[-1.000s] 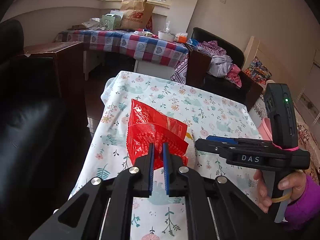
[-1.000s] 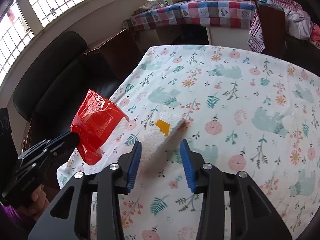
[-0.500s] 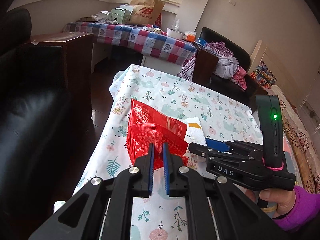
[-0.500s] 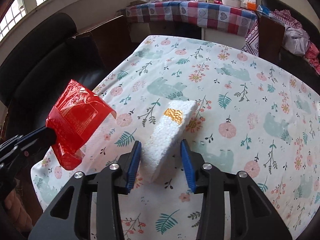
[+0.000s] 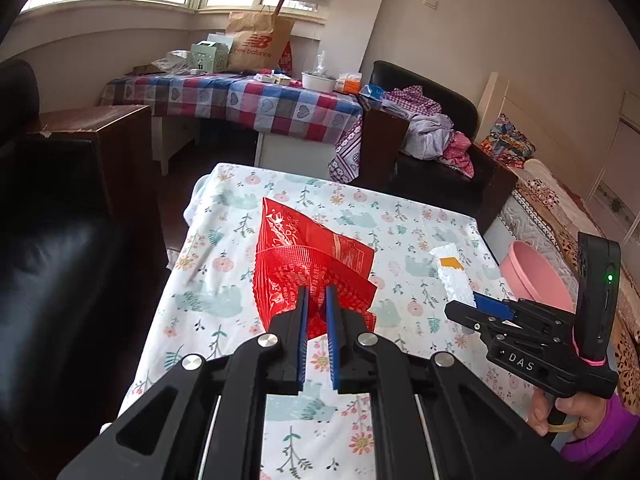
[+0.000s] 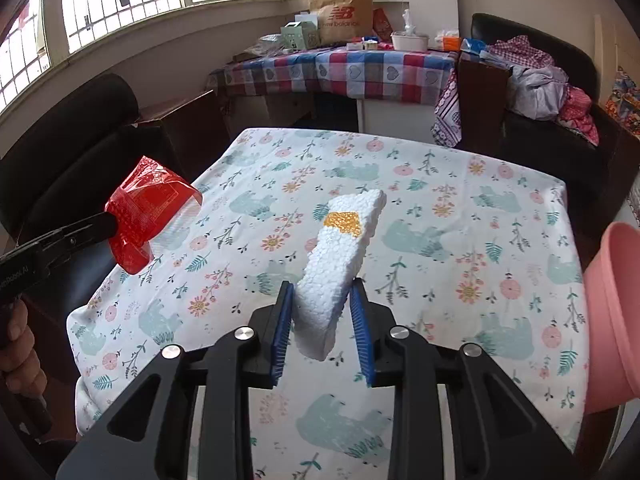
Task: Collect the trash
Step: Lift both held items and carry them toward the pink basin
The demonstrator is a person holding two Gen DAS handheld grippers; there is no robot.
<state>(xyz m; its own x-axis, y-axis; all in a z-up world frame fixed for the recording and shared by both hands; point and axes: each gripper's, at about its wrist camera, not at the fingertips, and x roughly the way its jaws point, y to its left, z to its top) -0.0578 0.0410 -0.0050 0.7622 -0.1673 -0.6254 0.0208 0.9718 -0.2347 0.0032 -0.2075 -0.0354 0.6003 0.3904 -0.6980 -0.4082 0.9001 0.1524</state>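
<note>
Now the right gripper has just closed on the white foam block, lifted clear of the table. At nine o'clock, the left gripper pinches the red wrapper; carrying both steadily to the pink bin at three o'clock looks wisest

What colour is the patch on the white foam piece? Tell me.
Orange-gold, on the foam piece; the right wrist view shows it best.
</note>
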